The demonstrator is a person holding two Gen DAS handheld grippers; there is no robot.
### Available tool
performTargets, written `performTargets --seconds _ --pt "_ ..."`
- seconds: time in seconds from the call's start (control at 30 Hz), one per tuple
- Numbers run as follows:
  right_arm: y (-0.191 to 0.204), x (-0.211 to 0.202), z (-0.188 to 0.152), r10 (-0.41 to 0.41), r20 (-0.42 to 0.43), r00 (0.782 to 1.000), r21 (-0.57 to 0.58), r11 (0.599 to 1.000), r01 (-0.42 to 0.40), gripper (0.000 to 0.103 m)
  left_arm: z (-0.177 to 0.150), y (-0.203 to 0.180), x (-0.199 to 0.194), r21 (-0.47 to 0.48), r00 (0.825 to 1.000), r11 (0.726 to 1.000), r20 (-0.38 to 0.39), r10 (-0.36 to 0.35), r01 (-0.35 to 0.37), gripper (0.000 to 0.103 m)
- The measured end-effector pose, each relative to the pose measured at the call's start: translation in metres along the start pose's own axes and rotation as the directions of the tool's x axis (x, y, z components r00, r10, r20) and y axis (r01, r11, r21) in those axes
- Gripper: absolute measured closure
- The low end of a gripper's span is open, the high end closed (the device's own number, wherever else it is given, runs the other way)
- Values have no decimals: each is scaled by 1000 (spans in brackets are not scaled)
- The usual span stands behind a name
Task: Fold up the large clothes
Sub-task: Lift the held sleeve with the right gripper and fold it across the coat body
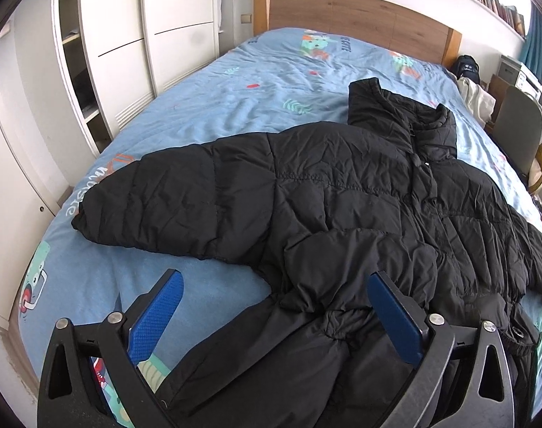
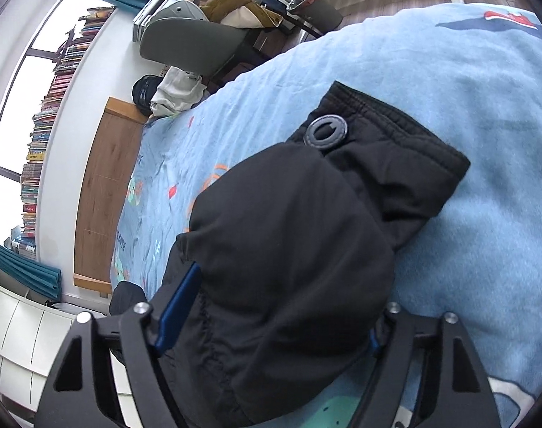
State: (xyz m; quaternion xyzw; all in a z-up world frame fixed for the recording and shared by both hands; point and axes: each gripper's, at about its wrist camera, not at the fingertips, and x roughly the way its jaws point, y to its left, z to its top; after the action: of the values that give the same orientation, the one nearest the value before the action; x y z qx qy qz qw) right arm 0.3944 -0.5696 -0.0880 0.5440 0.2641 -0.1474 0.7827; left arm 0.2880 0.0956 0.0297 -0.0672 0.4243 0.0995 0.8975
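No fold is complete: black puffer jacket [image 1: 342, 196] lies spread front-up on the blue bedspread [image 1: 206, 107], left sleeve out. Left gripper [image 1: 274, 310], jaws wide, straddles the hem; right gripper [image 2: 271, 321] has its jaws around the right cuff [image 2: 385, 164], grip uncertain

Black quilted puffer jacket [image 1: 342, 192], spread front-up across the blue patterned bed, collar toward the headboard, closed down the middle. One sleeve [image 1: 171, 199] stretched out flat to the side, cuff near the bed edge; lower part bunched and wrinkled. In the right wrist view, other sleeve [image 2: 288, 267] puffed up in a mound, elastic cuff [image 2: 395, 157] lying on the cover, round grey badge [image 2: 327, 131] just beside the cuff
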Motion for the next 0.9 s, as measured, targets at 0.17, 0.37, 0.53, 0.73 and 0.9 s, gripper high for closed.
performTargets --seconds 0.17,0.37,0.53,0.73,0.9 --pt "7 -3 4 14 8 1000 -7 1000 -14 64 -2 -1 -3 -11 999 999 2 -35 35 6" --pt "40 -21 3 77 28 997 -83 994 -74 83 0 -2 -8 -13 998 998 3 -64 64 7" --pt "90 -42 -7 136 20 990 -208 970 -129 87 -2 2 -12 -26 996 996 -8 -90 90 7" --pt "159 -70 -41 218 -36 975 -354 910 -217 87 -8 10 -21 -25 995 995 -19 -98 97 7" --pt "210 -87 -86 270 -113 956 -450 844 -291 87 -12 19 -30 -18 995 995 -15 -94 94 7"
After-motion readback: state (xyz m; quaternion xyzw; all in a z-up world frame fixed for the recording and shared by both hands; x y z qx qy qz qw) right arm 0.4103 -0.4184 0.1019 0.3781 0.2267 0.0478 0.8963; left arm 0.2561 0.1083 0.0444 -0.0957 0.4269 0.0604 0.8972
